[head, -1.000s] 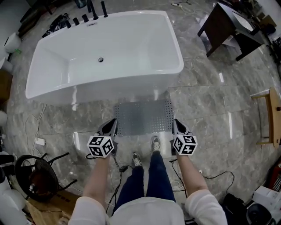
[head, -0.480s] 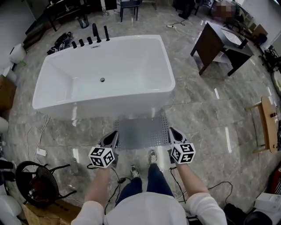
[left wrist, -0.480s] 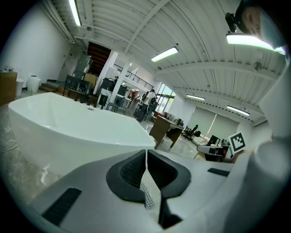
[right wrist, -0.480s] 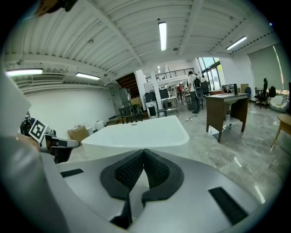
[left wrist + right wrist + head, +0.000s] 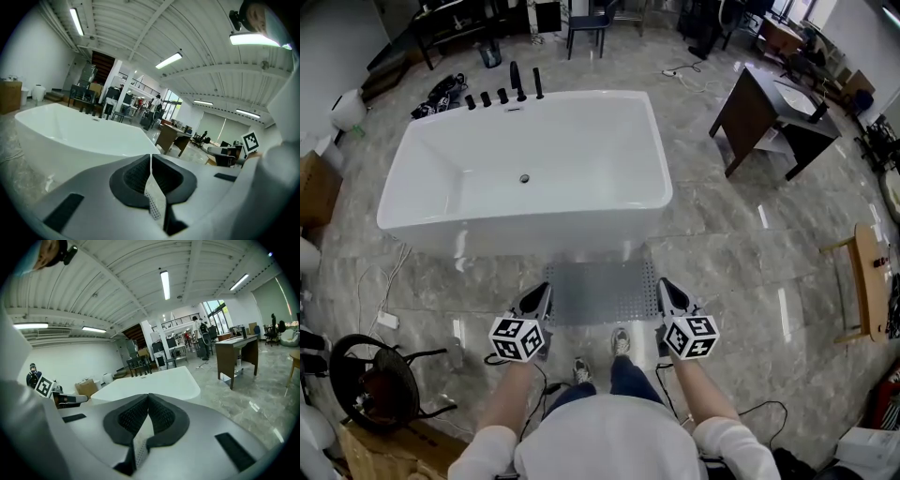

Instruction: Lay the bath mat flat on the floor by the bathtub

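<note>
The grey perforated bath mat [image 5: 600,291] is stretched between my two grippers, just in front of the white bathtub [image 5: 525,178] on the marble floor. My left gripper [image 5: 538,292] is shut on the mat's near left corner, and my right gripper [image 5: 667,291] is shut on its near right corner. In the left gripper view, a thin dotted edge of the mat [image 5: 153,204] is pinched between the closed pads of the left gripper [image 5: 150,161]. The right gripper view shows the same: the mat's edge [image 5: 139,448] is clamped in the right gripper [image 5: 148,401]. Whether the mat touches the floor I cannot tell.
My shoes [image 5: 621,339] stand right behind the mat. A dark wooden desk [image 5: 759,112] stands at the right rear and a wooden stool [image 5: 862,281] at the right edge. A black round stand [image 5: 370,384] and cables [image 5: 389,321] lie at the left. Black taps [image 5: 502,89] line the tub's far rim.
The head view has tilted up, so the tub and mat sit lower in the frame. Both grippers keep their hold on the mat's near corners.
</note>
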